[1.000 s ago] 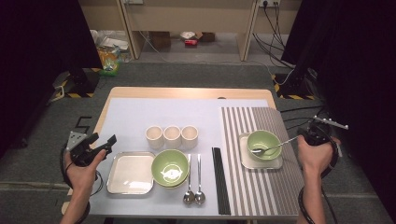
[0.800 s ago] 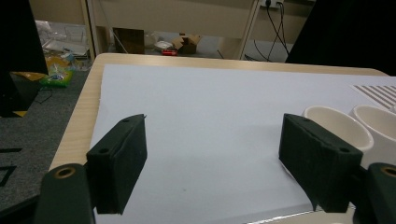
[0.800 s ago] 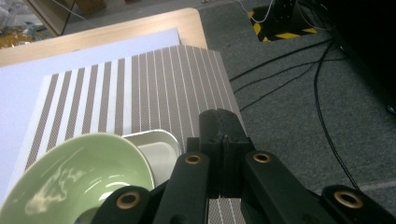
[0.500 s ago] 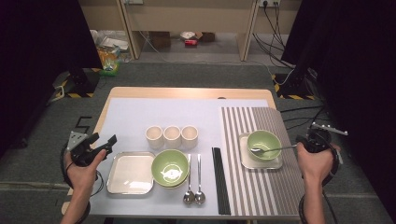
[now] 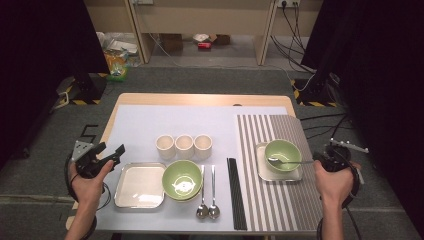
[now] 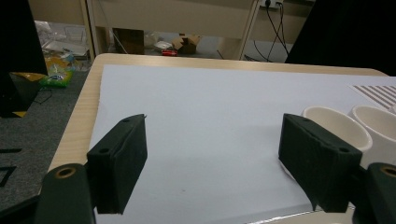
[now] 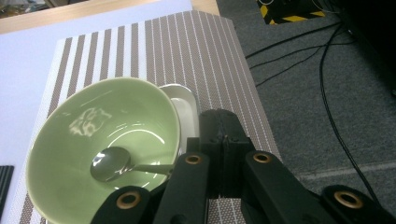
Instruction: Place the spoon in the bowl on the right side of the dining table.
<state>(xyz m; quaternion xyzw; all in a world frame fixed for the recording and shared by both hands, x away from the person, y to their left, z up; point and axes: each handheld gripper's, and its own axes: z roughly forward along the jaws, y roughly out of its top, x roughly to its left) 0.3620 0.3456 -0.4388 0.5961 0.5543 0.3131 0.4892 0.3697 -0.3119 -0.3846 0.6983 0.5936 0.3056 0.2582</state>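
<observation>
Right tongs [image 7: 223,140] clenched on spoon [image 7: 109,164], its head now in the bowl [image 7: 70,154] on right tray [image 5: 264,170]; earlier higher. Left tongs [image 6: 212,163] released, unmoved.

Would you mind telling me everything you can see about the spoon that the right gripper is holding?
The spoon looks like polished metal, silver and shiny, with an oval bowl and a slim, straight handle. Its bowl end lies inside the green bowl near the bottom, hollow side up, and the handle runs out over that bowl's rim. The right gripper is shut on the handle's far end. In the high view it lies roughly level, pointing left across the striped placemat. The green bowl sits on a small square plate.
</observation>
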